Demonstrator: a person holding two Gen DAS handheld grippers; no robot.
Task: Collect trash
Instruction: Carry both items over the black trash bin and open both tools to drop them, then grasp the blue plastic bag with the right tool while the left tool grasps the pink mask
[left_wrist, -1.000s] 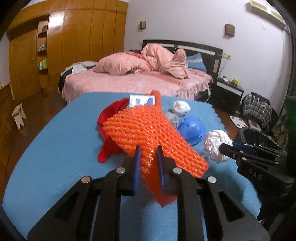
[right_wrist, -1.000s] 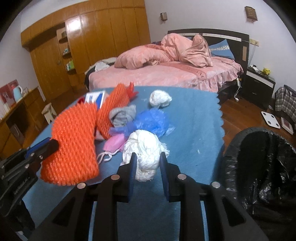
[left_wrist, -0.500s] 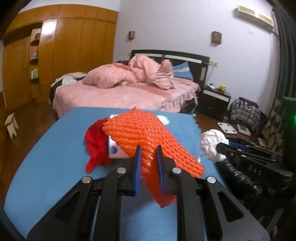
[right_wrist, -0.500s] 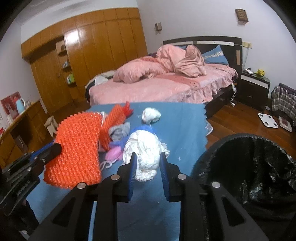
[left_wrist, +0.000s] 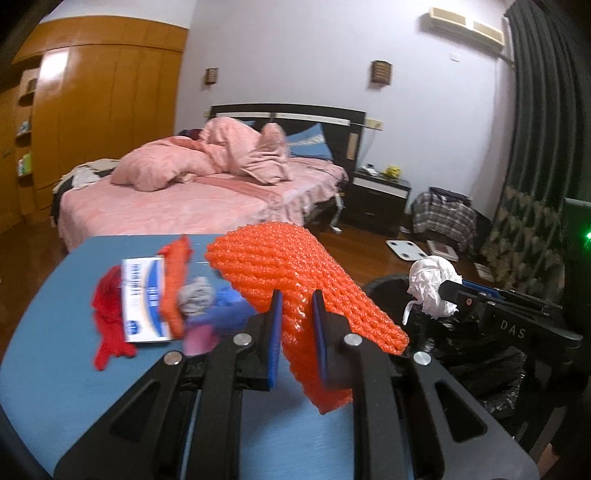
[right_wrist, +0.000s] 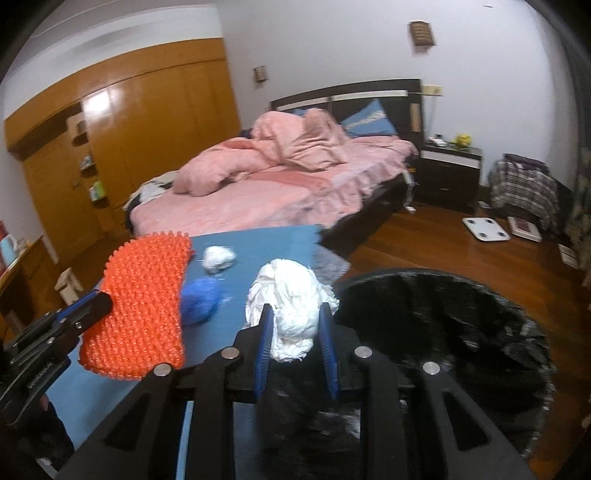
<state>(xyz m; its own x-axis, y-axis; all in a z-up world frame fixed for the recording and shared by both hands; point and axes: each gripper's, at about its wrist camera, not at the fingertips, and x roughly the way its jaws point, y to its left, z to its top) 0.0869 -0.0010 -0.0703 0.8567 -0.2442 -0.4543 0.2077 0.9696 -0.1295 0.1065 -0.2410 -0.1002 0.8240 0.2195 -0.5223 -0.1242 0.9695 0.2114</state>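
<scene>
Your right gripper (right_wrist: 294, 334) is pinching a crumpled white paper wad (right_wrist: 291, 302) between its jaws, the blue pads pressing in on both flanks, and that wad is hanging right at the near rim of the black-lined trash bin (right_wrist: 461, 332), whose mouth is opening just to the right of and beyond it. Your left gripper (left_wrist: 297, 325) is clamping a sheet of orange foam netting (left_wrist: 295, 266), jaws drawn in tight on its lower part, with the netting's long axis running up and away to the left from the jaws while a loose corner is drooping toward the bin (left_wrist: 465, 354) on the right. In the left wrist view the bin is lying to the right of the netting, with the right gripper (left_wrist: 448, 291) and its white wad (left_wrist: 432, 280) sitting between the two, so your right hand is plainly the nearer one to the drop and is likely to be releasing first; the left load looks to need carrying further rightward before it is over the opening. Behind both loads, on the blue counter (left_wrist: 55, 332), trash is waiting: a red scrap (left_wrist: 107, 317), a printed carton (left_wrist: 142, 299), a grey wad (left_wrist: 195, 295), a blue plastic ball (right_wrist: 199, 299) and a second white wad (right_wrist: 219, 258).
</scene>
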